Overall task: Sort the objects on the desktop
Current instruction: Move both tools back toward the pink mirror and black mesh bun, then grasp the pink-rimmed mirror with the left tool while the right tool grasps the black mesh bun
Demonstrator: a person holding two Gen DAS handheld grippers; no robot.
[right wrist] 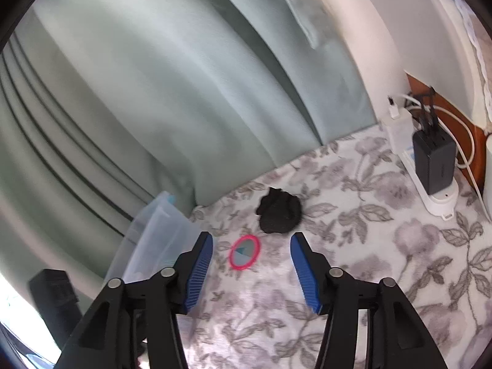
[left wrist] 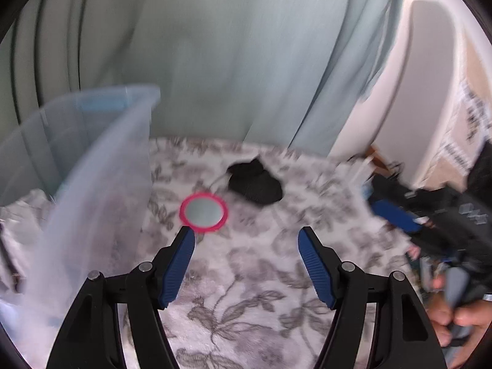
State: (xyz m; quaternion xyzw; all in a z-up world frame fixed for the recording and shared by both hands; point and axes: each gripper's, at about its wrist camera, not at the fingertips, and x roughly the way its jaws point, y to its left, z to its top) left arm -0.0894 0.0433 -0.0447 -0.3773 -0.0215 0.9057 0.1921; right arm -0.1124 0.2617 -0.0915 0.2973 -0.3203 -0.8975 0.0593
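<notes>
Floral grey-and-white cloth point(right wrist: 353, 261) covering the desktop; translucent blue plastic bin point(left wrist: 92, 166) at its left edge. Crumpled black fabric item point(right wrist: 279, 213) lies just beyond the round pink-rimmed mirror point(right wrist: 245, 252). Left gripper point(left wrist: 246, 240) and right gripper point(right wrist: 251, 246): jaws apart, empty.
</notes>
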